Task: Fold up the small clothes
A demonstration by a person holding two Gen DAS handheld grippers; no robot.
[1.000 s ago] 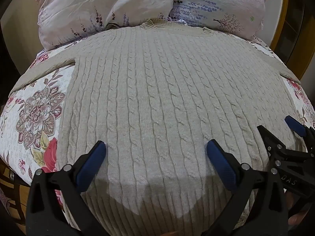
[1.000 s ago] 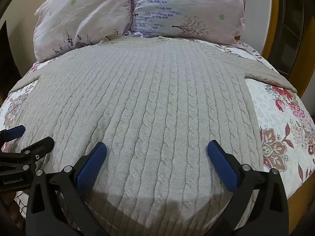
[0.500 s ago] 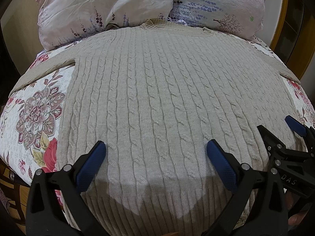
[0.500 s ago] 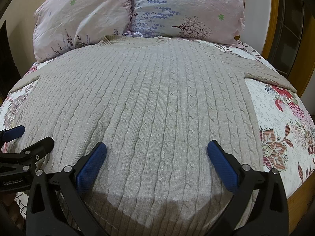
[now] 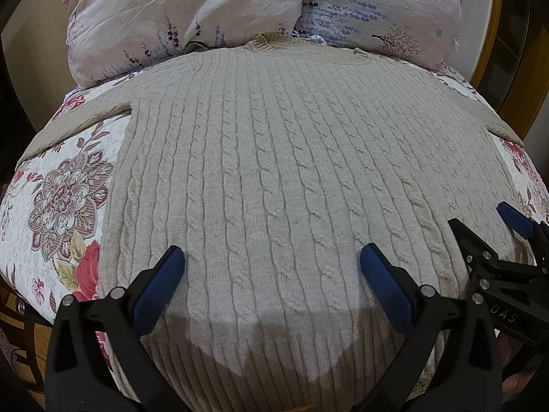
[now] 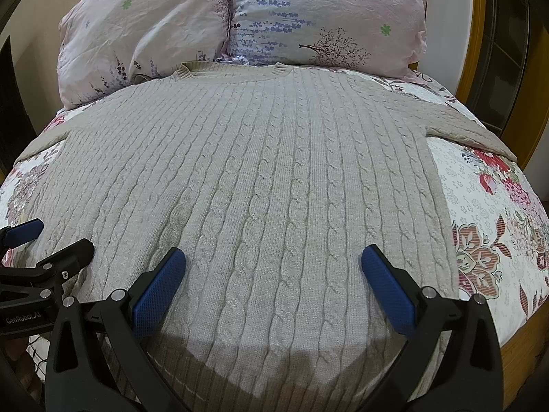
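Note:
A beige cable-knit sweater (image 5: 281,171) lies flat on the bed, collar toward the pillows, sleeves spread out to both sides. It also fills the right wrist view (image 6: 267,178). My left gripper (image 5: 272,274) is open and empty, hovering over the left part of the ribbed hem. My right gripper (image 6: 273,273) is open and empty over the right part of the hem. Each gripper shows at the edge of the other's view: the right gripper (image 5: 487,226) and the left gripper (image 6: 51,237).
The floral bedsheet (image 5: 58,192) shows on both sides of the sweater (image 6: 490,213). Two pale pillows (image 6: 240,24) lean at the head of the bed. A wooden bed frame (image 6: 470,34) runs along the right side.

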